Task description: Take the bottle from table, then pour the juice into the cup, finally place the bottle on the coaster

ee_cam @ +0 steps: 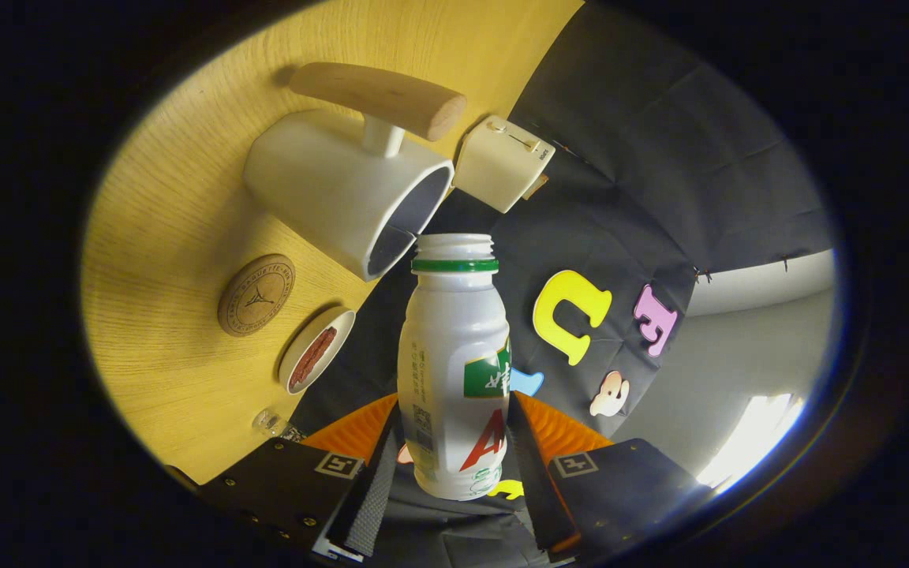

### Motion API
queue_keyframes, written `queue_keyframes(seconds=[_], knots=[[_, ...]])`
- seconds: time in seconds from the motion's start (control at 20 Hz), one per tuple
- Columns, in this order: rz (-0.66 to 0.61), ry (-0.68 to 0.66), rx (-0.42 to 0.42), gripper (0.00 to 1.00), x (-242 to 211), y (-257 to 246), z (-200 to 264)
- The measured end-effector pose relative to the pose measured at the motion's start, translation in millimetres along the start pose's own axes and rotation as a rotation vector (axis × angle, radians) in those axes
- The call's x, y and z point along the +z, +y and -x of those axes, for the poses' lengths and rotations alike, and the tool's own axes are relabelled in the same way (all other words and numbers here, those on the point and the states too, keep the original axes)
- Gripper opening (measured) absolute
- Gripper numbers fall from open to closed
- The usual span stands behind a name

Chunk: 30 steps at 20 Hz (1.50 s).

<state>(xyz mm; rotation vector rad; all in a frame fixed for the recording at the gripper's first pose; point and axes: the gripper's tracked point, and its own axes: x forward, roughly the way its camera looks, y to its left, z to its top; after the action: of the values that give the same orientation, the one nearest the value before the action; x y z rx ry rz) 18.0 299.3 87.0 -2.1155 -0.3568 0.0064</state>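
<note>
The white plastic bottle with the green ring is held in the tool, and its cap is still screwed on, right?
Not quite. The white plastic bottle with the green ring is held between the tool's two fingers, but its cap is off: the gripper view shows the bare threaded neck, open, right at the mouth of the white cup with the wooden handle.

Gripper-mounted fisheye, tilted, close over the table (178, 237).

My gripper (454, 465) clamps the bottle (454, 371); its mouth is just before the cup (348, 189), the coaster (256, 294) beside that cup.
</note>
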Motion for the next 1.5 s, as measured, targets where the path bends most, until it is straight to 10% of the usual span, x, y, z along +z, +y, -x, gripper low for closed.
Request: queue_keyframes(seconds=[0.6, 1.5], knots=[[-0.035, -0.002, 0.017, 0.72, 0, 4, -1], [-1.191, -0.019, 0.255, 0.73, 6, 39, 1]])
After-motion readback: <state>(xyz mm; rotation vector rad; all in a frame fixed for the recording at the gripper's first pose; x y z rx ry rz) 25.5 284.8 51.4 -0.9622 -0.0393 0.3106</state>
